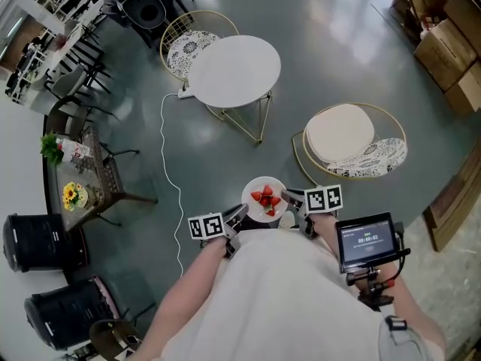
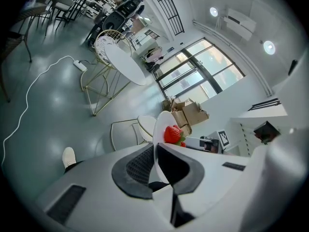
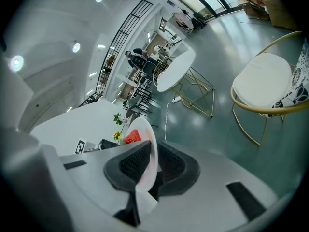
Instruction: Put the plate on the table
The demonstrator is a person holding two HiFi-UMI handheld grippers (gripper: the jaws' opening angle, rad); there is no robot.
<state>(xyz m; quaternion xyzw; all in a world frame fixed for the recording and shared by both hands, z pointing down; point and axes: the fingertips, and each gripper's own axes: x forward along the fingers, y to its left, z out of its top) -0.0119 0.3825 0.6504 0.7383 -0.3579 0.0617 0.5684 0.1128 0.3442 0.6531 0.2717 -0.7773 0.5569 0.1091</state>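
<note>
plate (image 1: 249, 204) | left gripper (image 1: 239, 215) and right gripper (image 1: 294, 199) jaws each clamp a rim edge | well apart from desk (image 1: 234, 71) | risk: uneven tilt spills strawberries (image 1: 266, 198), thin rim slips

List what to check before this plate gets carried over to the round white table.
1. Left gripper shut on the plate rim: ok.
2. Right gripper shut on the opposite rim: ok.
3. Strawberries all on the plate: ok.
4. Plate held level: cannot tell.
5. Table top free for the plate: ok.
6. Floor toward the table bare, cable off to the left: ok.
</note>
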